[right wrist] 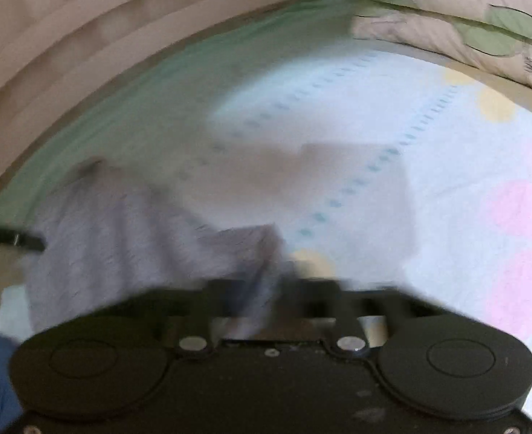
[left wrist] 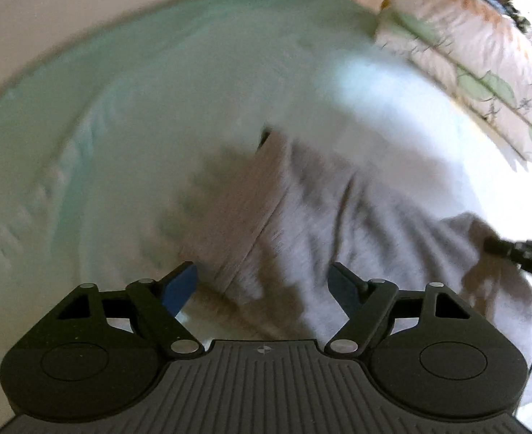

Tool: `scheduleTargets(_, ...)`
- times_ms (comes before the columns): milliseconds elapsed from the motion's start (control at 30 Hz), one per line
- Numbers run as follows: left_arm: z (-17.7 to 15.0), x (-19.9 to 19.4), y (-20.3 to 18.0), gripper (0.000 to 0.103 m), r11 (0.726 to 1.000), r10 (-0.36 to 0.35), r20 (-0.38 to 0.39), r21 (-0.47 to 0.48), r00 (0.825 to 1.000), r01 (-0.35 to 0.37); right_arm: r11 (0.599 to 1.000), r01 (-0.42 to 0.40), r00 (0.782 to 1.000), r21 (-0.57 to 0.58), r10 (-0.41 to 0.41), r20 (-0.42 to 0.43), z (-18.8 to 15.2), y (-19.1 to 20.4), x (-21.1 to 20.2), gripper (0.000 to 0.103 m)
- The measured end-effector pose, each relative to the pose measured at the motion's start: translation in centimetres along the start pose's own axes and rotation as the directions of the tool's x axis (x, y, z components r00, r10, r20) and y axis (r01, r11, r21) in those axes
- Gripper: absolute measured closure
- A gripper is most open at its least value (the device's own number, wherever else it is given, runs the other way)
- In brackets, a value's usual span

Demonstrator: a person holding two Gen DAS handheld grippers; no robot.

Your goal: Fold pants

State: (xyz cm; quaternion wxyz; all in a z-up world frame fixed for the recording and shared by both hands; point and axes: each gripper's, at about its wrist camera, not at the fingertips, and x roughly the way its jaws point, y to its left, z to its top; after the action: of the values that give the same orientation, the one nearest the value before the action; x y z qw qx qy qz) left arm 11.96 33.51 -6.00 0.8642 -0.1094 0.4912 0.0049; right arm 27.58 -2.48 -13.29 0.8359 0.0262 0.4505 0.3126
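Grey pants [left wrist: 324, 209] lie crumpled on a pale bed sheet [left wrist: 121, 126]; both views are blurred by motion. My left gripper [left wrist: 262, 285] is open, its blue-padded fingers [left wrist: 179, 285] spread just above the near edge of the cloth. My right gripper [right wrist: 266, 289] is shut on a fold of the grey pants [right wrist: 128, 231], which hang to its left. The right gripper's tip shows at the right edge of the left wrist view [left wrist: 515, 249]. The left gripper's tip shows at the left edge of the right wrist view [right wrist: 16, 240].
A floral pillow [left wrist: 476, 58] lies at the far right of the bed, also in the right wrist view [right wrist: 465, 11]. The sheet has pink and yellow dots [right wrist: 519, 209]. A beige wall or headboard [right wrist: 67, 36] borders the bed's far side.
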Motion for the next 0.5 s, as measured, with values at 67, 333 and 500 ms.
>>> scheduleTargets(67, 1.0, -1.3, -2.0, 0.025, 0.999, -0.03, 0.049, 0.038, 0.998, 0.028, 0.998, -0.001, 0.999, -0.061, 0.003, 0.037, -1.2, 1.7, -1.2, 0.096)
scheduleTargets(333, 3.5, 1.8, -11.9, 0.025, 0.949, -0.267, -0.022, 0.17, 0.963, 0.267, 0.967, -0.007, 1.0, -0.253, 0.01, 0.01, -7.9, 7.4, -2.0, 0.097)
scheduleTargets(500, 2.0, 4.6, -18.6, 0.024, 0.868, -0.366, -0.142, 0.304, 0.92, 0.392, 0.98, 0.008, 1.0, -0.201, -0.004, 0.022, -8.3, 7.6, -0.8, 0.097)
